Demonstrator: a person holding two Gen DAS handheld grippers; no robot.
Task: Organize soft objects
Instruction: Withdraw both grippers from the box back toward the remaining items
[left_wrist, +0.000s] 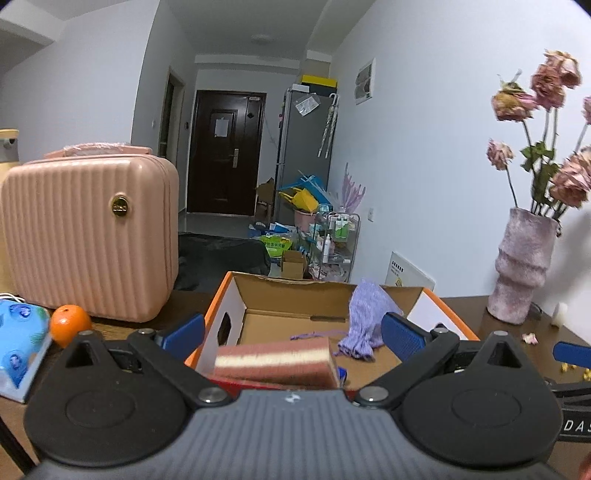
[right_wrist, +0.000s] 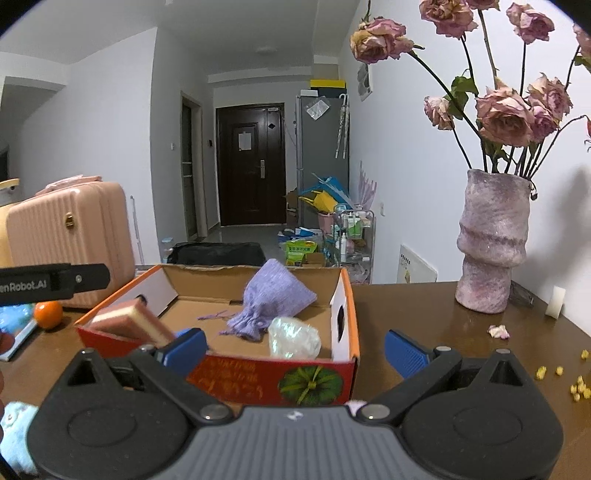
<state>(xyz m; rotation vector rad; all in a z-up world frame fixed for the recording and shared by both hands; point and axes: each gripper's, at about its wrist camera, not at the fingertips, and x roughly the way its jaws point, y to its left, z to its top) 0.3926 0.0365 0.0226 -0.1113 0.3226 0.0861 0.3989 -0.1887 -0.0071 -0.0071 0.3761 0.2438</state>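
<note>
Both tongs are spread wide with nothing between their blue pads: the left gripper (left_wrist: 293, 332) hangs over the near edge of the cardboard box (left_wrist: 295, 286), and the right gripper (right_wrist: 295, 349) waits just in front of the same box (right_wrist: 345, 314), near its right end. Inside the box lies a striped sponge (left_wrist: 275, 360), brown-pink with a cream band, tilted up against the left wall of the box (right_wrist: 131, 321). A purple knitted pouch (right_wrist: 271, 301) with a drawstring sits near the back of the box, and a crumpled shiny clear bag (right_wrist: 293, 338) lies just in front of it, by the right wall. The box has orange edges, white sides with a hand hole, and a red front with a green pumpkin picture (right_wrist: 310, 384); the writing on the red front is too blurry to read. A black arm left of the box reads "enRobot.AI" (right_wrist: 27, 284). Left of the box stands a pink ribbed suitcase (left_wrist: 90, 236) with a round gold badge, and an orange (left_wrist: 70, 325) rests in front of it, beside a blue patterned tissue pack (left_wrist: 20, 339). Right of the box stands a purple fuzzy vase (right_wrist: 489, 243) of dried pink roses (right_wrist: 504, 114) on the brown table (right_wrist: 424, 306), with a fallen petal (right_wrist: 498, 331) and yellow crumbs (right_wrist: 578, 384) near it. Something fluffy and light blue (right_wrist: 16, 435) shows near the front left corner of the box.
</note>
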